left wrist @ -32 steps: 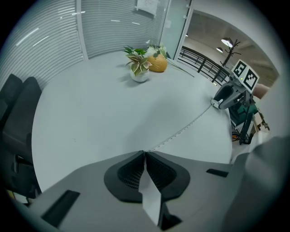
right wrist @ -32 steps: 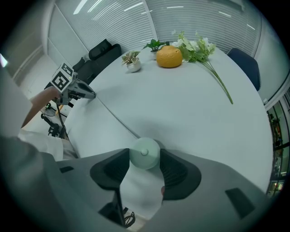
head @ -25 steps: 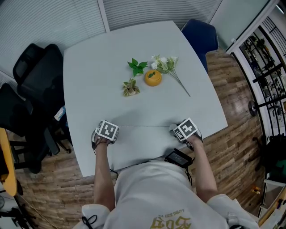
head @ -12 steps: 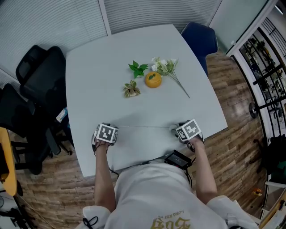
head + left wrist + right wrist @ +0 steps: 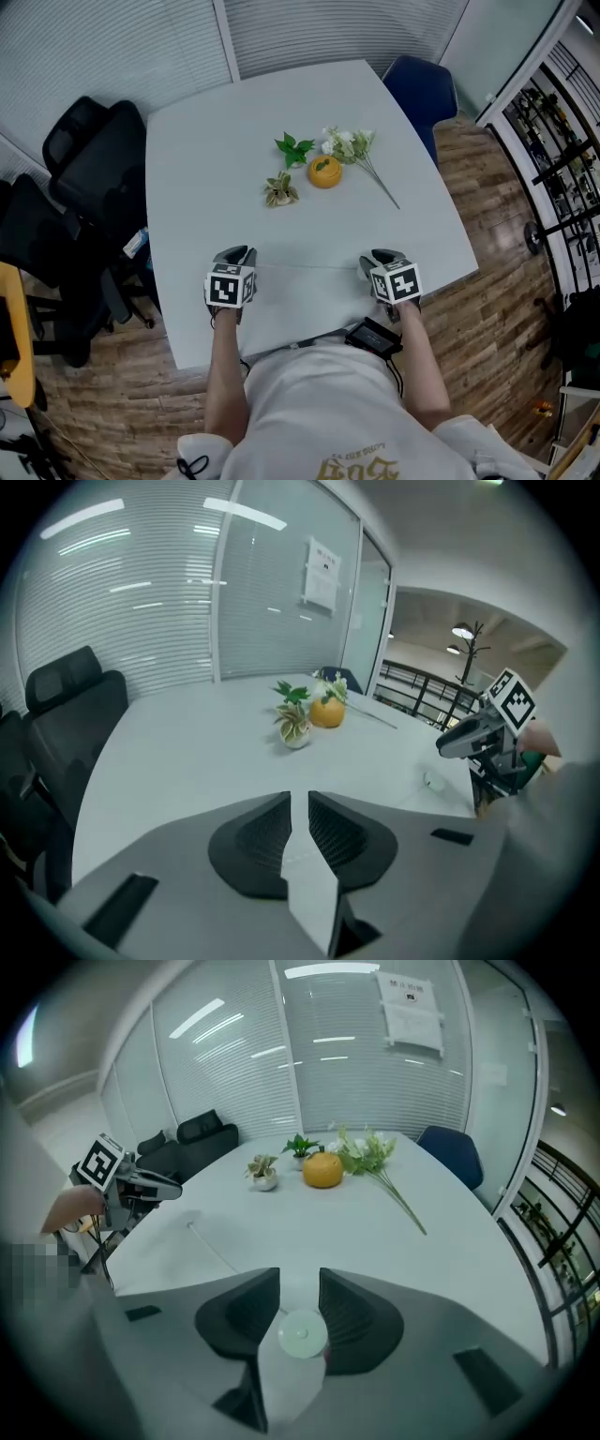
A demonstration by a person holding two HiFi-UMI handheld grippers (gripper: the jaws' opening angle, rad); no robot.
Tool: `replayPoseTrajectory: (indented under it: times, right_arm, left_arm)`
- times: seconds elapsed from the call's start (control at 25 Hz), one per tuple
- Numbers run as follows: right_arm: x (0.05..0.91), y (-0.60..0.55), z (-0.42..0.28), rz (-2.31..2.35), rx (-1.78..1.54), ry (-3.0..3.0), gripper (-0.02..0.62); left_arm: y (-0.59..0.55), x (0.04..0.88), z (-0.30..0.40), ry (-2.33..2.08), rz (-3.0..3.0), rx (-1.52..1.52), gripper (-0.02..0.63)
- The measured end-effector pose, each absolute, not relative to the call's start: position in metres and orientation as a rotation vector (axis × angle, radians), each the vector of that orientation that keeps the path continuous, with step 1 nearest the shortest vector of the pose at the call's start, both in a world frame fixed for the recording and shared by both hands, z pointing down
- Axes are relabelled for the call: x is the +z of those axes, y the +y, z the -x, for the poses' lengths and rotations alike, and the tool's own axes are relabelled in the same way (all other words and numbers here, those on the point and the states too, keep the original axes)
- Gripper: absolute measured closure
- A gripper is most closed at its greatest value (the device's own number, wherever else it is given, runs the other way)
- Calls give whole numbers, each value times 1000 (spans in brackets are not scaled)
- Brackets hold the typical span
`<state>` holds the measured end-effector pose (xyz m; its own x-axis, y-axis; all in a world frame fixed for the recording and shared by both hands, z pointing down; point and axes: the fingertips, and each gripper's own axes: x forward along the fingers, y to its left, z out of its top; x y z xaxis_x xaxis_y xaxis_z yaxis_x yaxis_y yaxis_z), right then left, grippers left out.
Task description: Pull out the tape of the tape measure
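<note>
Hovering over the near edge of the surface point(image 5: 234, 169), the left tool point(image 5: 299, 799) is showing only a narrow slit between its jaws. They have just been closing, and nothing is sitting in that slit. The right tool point(image 5: 298, 1274) is hanging at the same height. Its jaws have just been closing too, yet they are standing clearly apart. The round white tape measure case point(image 5: 302, 1335) is showing in their gap. The left gripper view, though, is placing it on the surface under that tool's tips, so I judge it is lying free rather than pinched.

From the case, the tape point(image 5: 309, 267) is running as a thin straight line across the lower middle of the head view. It is ending at the tape end point(image 5: 188, 1226), just in front of the left tool. The tools are standing at opposite ends of that line, probably because one was anchoring the case while the other was drawing the tip away. With the tape lying stretched out and neither end gripped, the pull is looking finished.

Farther up, at the centre of the head view, an orange fruit point(image 5: 324, 172), a flower sprig point(image 5: 352, 145) and a small potted plant point(image 5: 279, 190) are sitting well apart from the tape. That is leaving the near strip bare for the pull.
</note>
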<state>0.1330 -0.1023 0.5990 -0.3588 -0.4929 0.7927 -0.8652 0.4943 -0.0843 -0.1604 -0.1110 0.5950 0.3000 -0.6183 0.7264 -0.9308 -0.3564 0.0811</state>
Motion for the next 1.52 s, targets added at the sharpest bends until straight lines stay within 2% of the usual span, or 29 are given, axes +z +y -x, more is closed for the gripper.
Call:
replayPoseTrajectory:
  times: [0.16, 0.36, 0.6, 0.92, 1.52]
  right_arm:
    - [575, -107, -124, -1194, 608, -2100, 526]
    - [525, -110, -103, -1263, 569, -2315, 578]
    - [488, -111, -98, -1381, 469, -2377, 580]
    - [473, -112, -100, -1451, 408, -2377, 580]
    - [466, -112, -103, -1467, 374, -2375, 580]
  left_arm:
    - [-120, 558, 147, -1415, -2152, 650, 578]
    - [-120, 510, 126, -1419, -2299, 423, 595]
    - [-118, 475, 93, -1334, -2440, 377, 601]
    - [-122, 438, 94, -1392, -2474, 200, 603]
    - [-122, 442, 99, -1377, -2442, 175, 603]
